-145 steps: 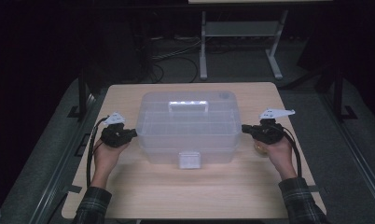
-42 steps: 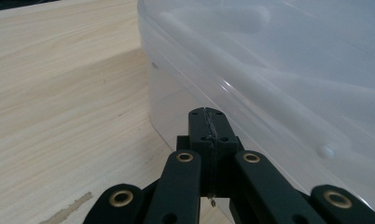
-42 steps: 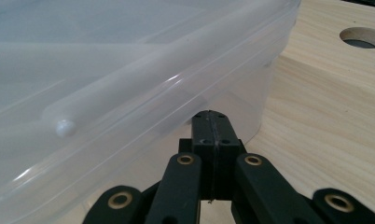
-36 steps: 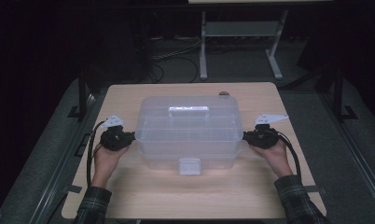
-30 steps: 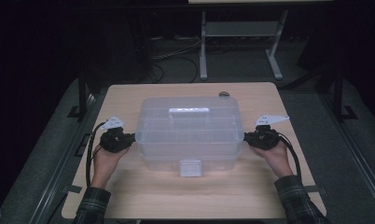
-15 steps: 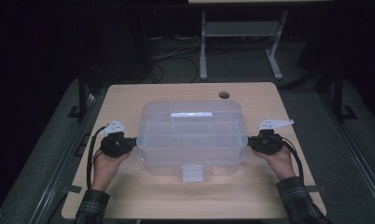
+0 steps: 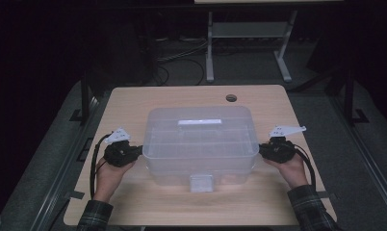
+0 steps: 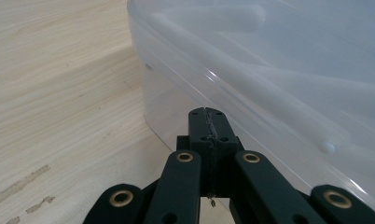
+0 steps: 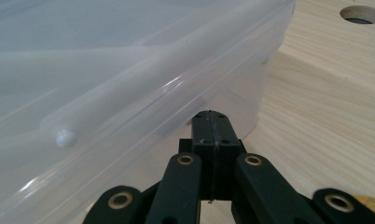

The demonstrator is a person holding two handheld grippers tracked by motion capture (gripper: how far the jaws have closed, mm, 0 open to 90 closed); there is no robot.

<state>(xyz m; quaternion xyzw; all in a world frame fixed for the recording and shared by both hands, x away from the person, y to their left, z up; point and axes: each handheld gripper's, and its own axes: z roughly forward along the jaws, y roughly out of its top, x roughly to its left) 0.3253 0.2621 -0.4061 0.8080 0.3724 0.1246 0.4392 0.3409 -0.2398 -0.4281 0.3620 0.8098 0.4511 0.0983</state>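
Observation:
A clear plastic storage bin (image 7: pixel 201 139) with its lid on stands in the middle of the wooden table (image 7: pixel 134 101). My left gripper (image 7: pixel 139 150) is shut, and its tip is tucked under the lid rim on the bin's left end. My right gripper (image 7: pixel 262 148) is shut too, with its tip under the rim on the right end. In the left gripper view the closed jaws (image 8: pixel 208 114) touch the bin's wall (image 8: pixel 279 70) with nothing between them. The right gripper view shows the same: closed jaws (image 9: pixel 211 116) against the bin (image 9: pixel 106 70). I cannot tell whether the bin's base rests on the table.
A round cable hole (image 7: pixel 231 98) lies in the table just behind the bin's far right corner. A white latch (image 7: pixel 201 183) sits on the bin's near side. Beyond the table stand a metal frame (image 7: pixel 249 43) and loose cables on a dark floor.
The bin and both grippers have shifted a little toward the near edge of the table. The cable hole, partly covered by the bin a second ago, is now in full sight.

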